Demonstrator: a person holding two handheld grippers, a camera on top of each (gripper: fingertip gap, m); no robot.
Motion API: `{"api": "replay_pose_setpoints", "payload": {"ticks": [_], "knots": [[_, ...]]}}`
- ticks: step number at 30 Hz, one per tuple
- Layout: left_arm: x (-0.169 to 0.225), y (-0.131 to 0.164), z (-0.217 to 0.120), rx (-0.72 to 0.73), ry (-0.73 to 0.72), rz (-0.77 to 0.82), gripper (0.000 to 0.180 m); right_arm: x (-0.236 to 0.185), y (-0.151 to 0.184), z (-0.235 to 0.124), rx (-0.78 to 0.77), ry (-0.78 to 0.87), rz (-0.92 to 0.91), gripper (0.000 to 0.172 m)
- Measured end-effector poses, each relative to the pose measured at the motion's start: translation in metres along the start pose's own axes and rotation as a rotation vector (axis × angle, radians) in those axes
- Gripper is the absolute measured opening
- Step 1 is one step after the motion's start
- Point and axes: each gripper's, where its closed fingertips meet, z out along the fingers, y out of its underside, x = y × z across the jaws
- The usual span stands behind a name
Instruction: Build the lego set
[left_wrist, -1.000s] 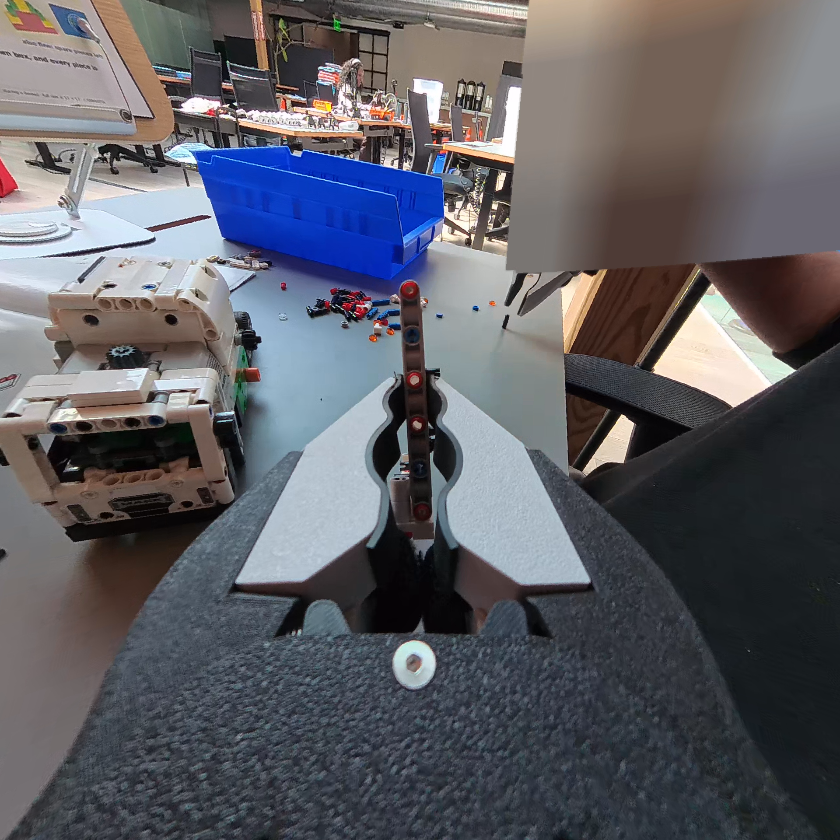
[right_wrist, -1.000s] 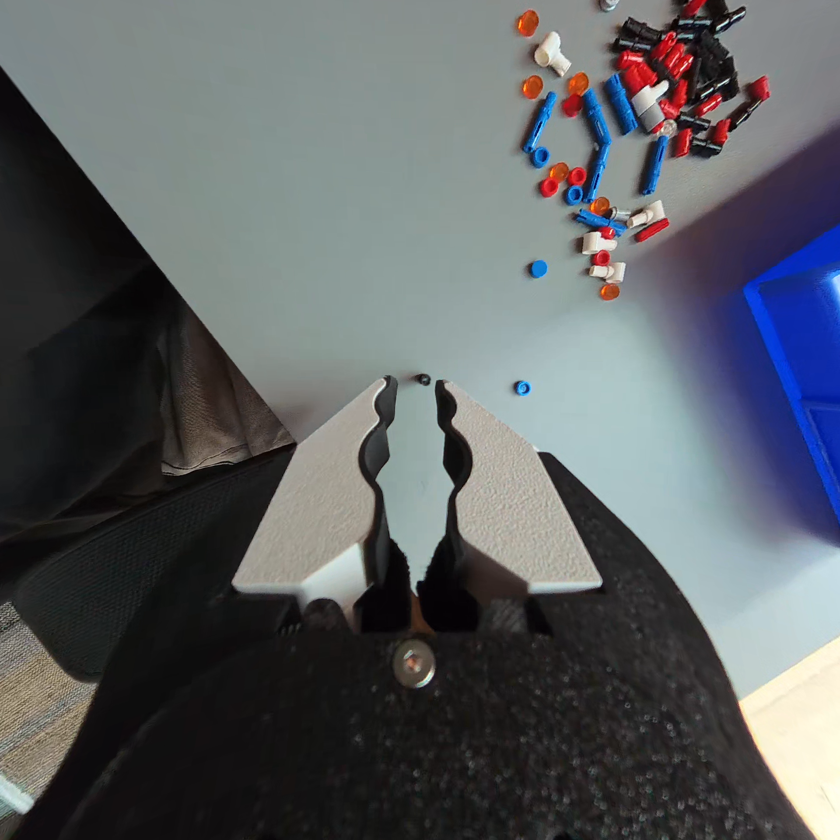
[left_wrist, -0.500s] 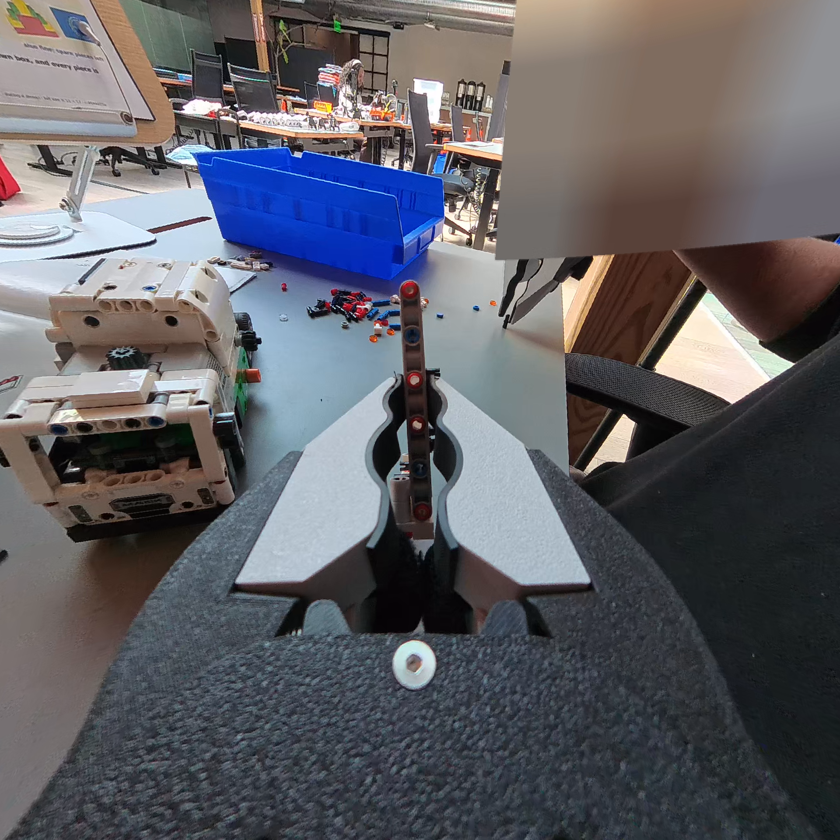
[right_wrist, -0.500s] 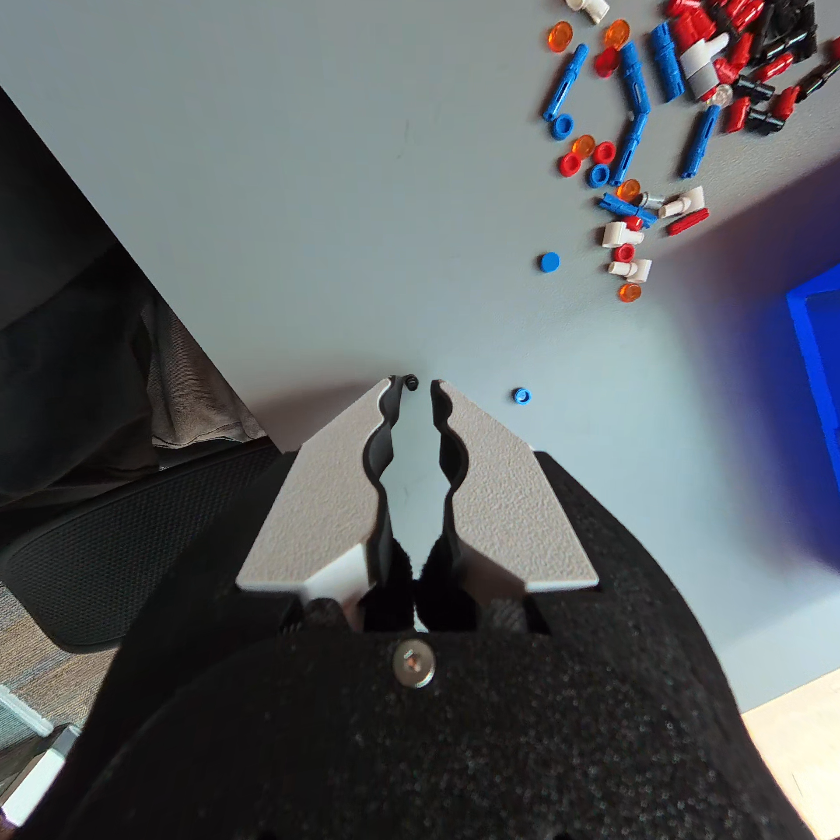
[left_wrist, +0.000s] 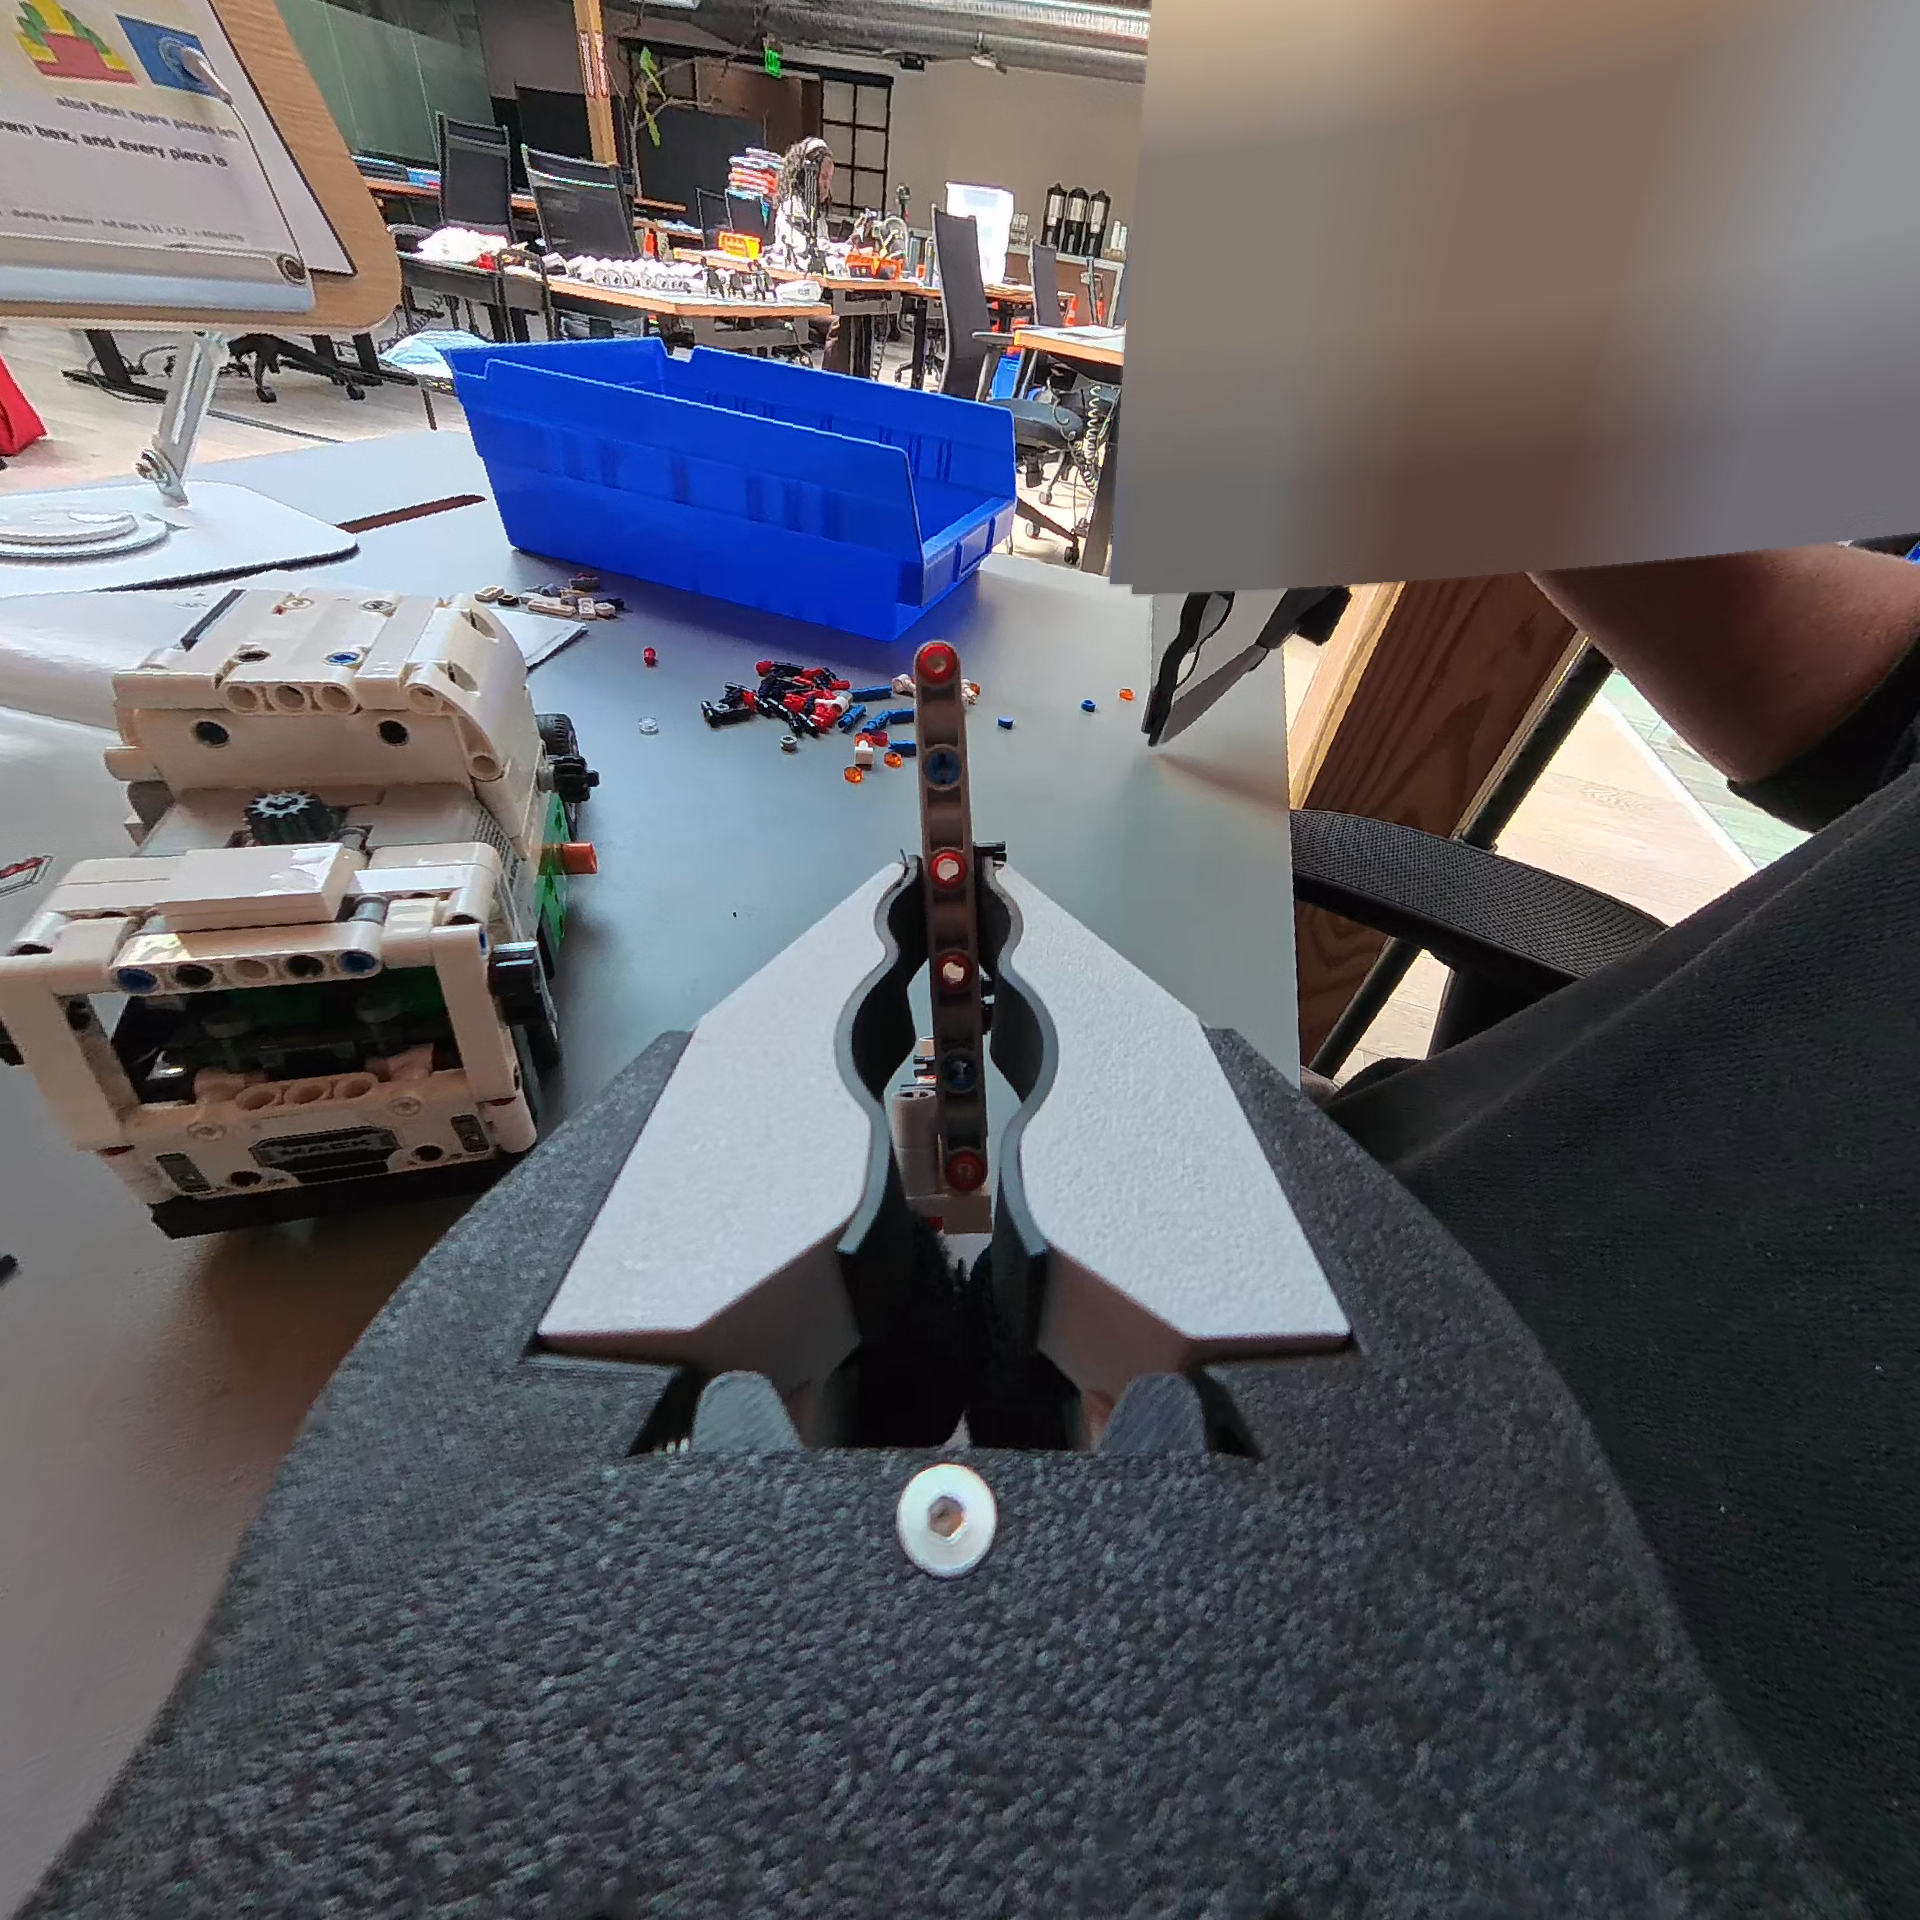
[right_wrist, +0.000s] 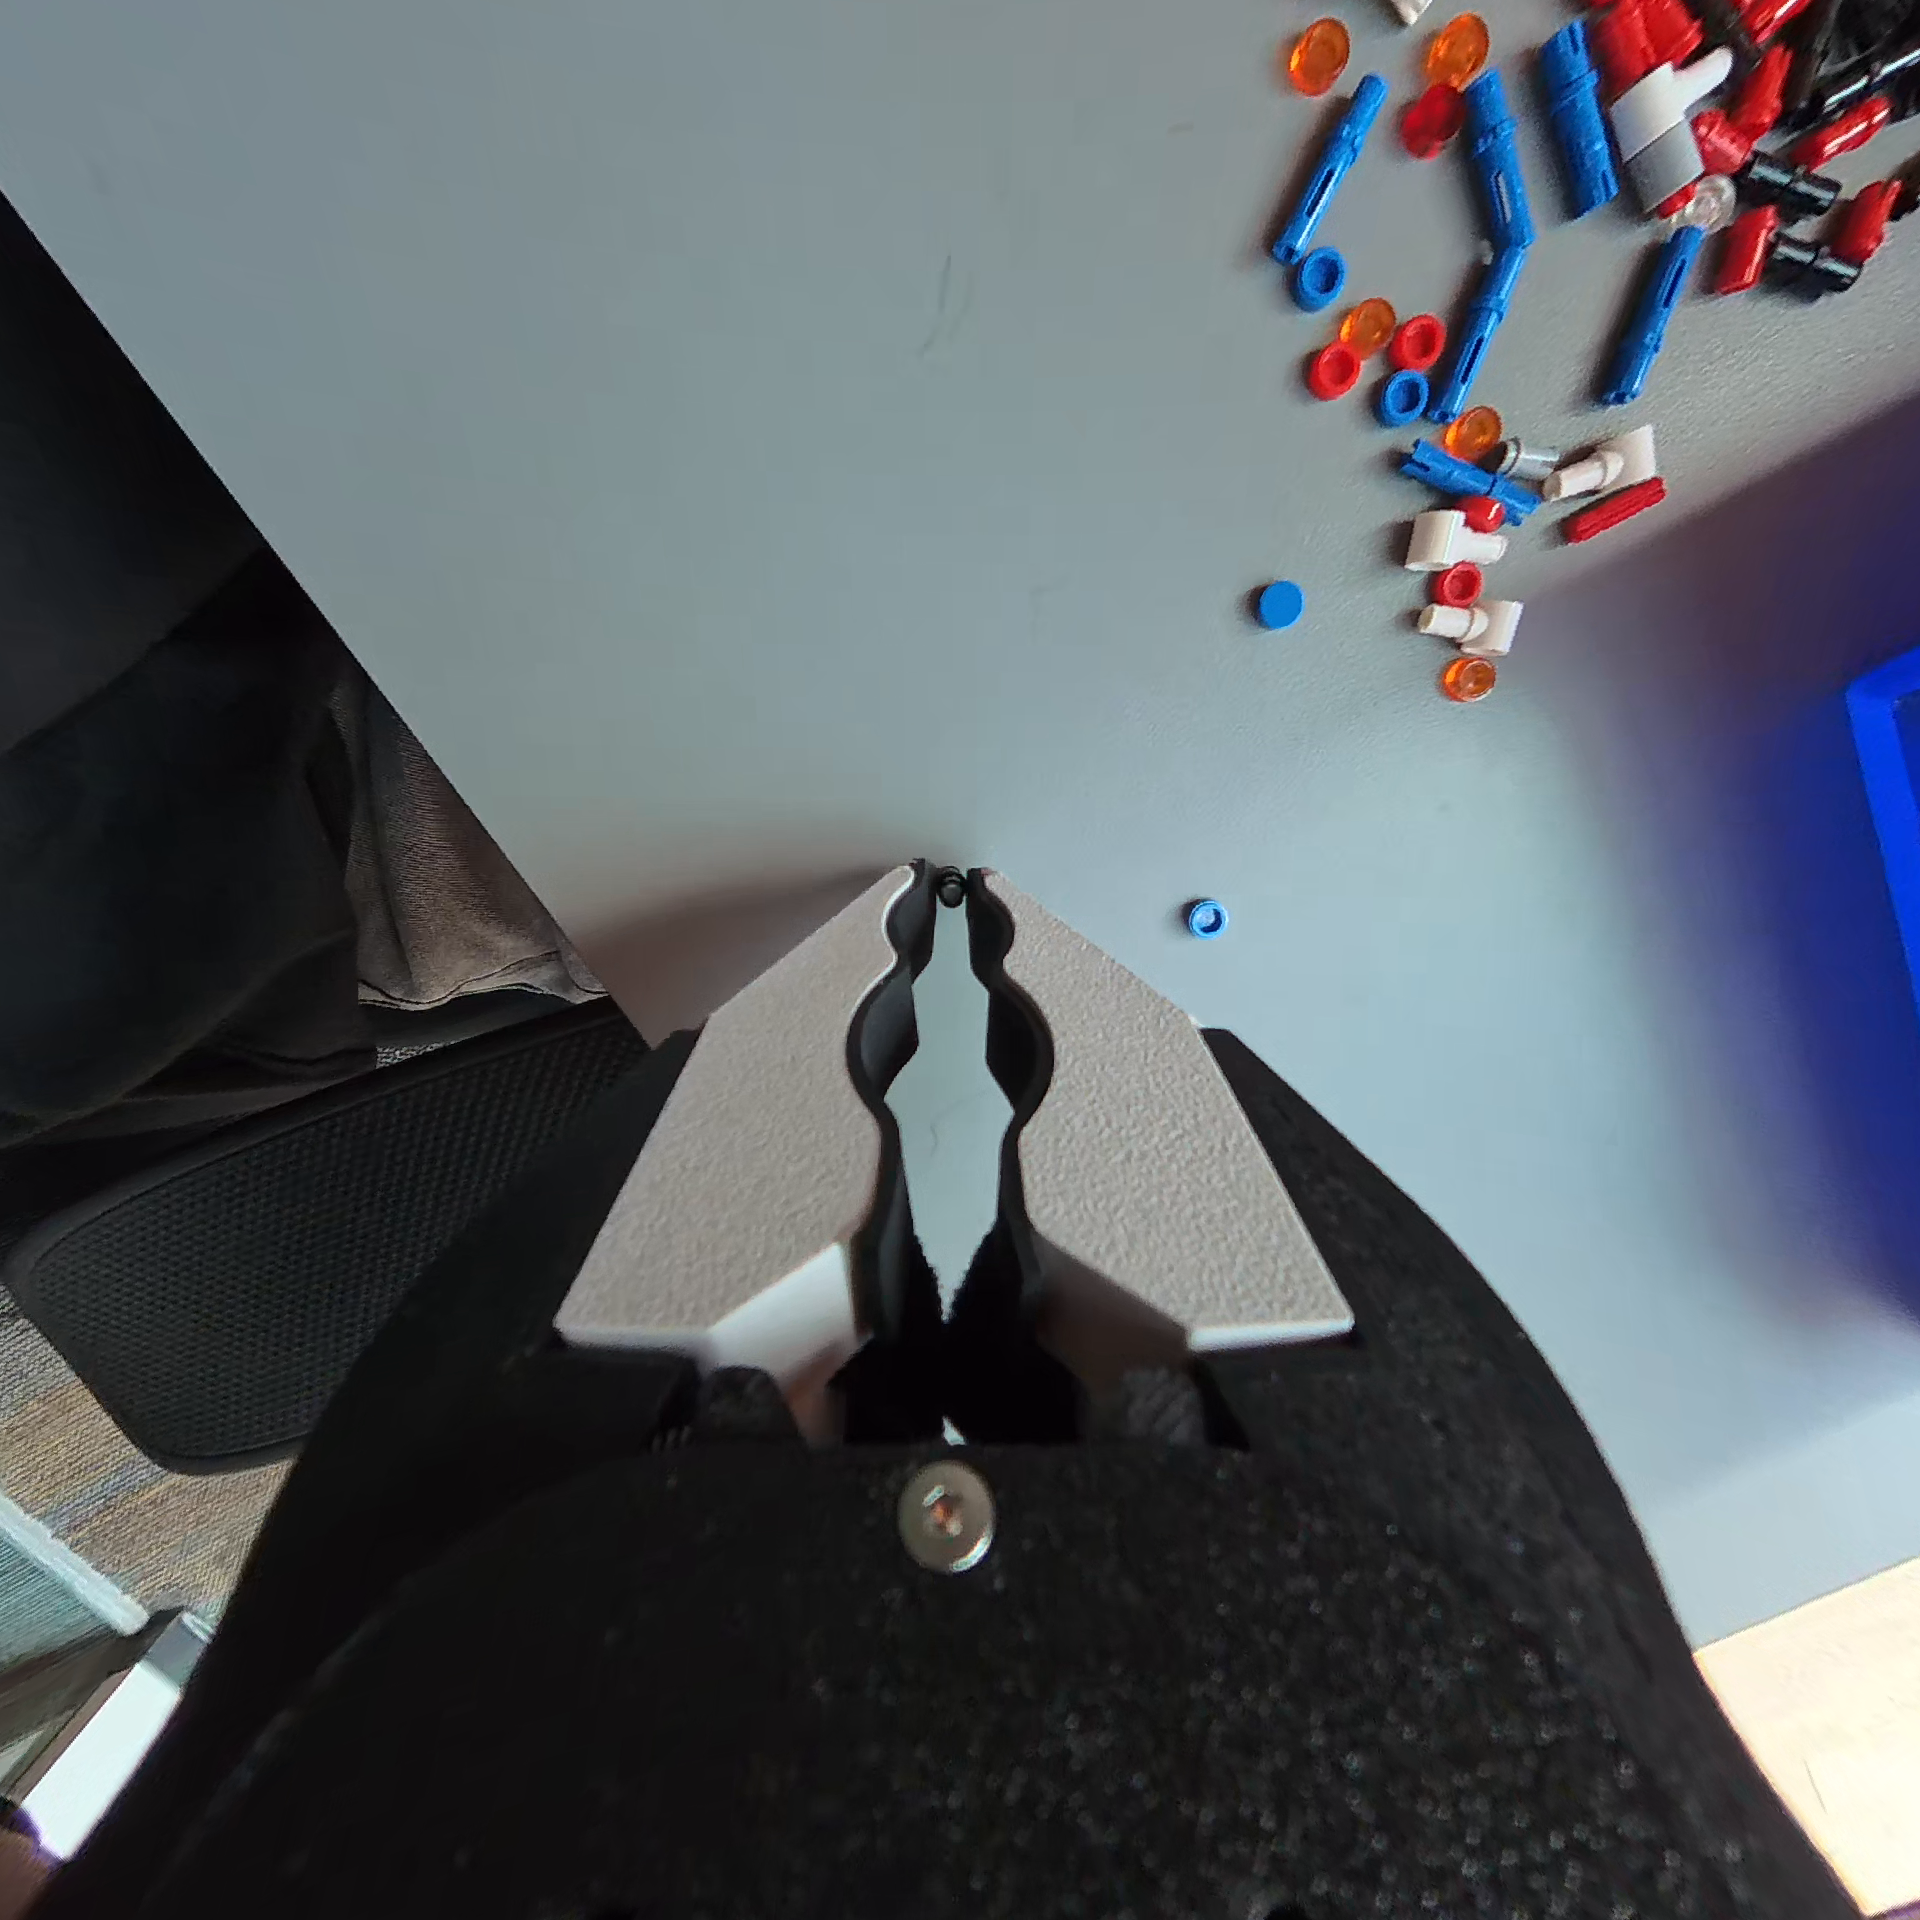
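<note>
Two grippers, both clamped: left gripper (left_wrist: 948, 883) on an upright grey beam (left_wrist: 943, 810) at frame centre, right gripper (right_wrist: 951, 883) pinching a tiny black pin (right_wrist: 950, 890) on the table (right_wrist: 727, 416). Blue bin (left_wrist: 727, 478) upper centre, contents hidden; loose pieces (left_wrist: 810, 707) before it, truck (left_wrist: 281, 883) left.

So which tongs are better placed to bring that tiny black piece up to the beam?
Probably the right tongs: their tips already pinch the small black piece at the table. The left tongs are clamped on the grey beam.
</note>
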Motion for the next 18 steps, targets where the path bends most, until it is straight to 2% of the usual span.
{"api": "replay_pose_setpoints", "payload": {"ticks": [2,4,6,8,10,12,15,18], "knots": [[-0.001,0.000,0.000,0.002,-0.008,-0.004,0.006,-0.002,-0.011,-0.006,0.046,0.010,-0.011,0.004],[-0.006,-0.001,0.000,0.009,-0.029,-0.018,0.006,-0.002,-0.039,-0.019,0.147,0.074,-0.048,0.004],[-0.009,-0.003,0.000,0.025,-0.038,-0.048,0.006,-0.008,-0.086,-0.040,0.305,0.183,-0.087,0.004],[-0.013,-0.006,0.001,0.047,-0.058,-0.091,0.006,-0.036,-0.148,-0.061,0.544,0.224,-0.128,0.004],[-0.014,-0.008,0.002,0.063,-0.080,-0.126,0.006,-0.069,-0.204,-0.071,0.776,0.240,-0.130,0.004],[-0.014,-0.008,0.006,0.067,-0.103,-0.145,0.006,-0.081,-0.241,-0.069,0.937,0.330,-0.078,0.004],[-0.014,-0.006,0.011,0.062,-0.159,-0.147,0.007,-0.094,-0.272,-0.050,1.049,0.334,0.052,0.004],[-0.019,-0.007,0.010,0.075,-0.248,-0.124,0.006,-0.100,-0.282,-0.041,1.127,0.301,0.182,0.004]]}}
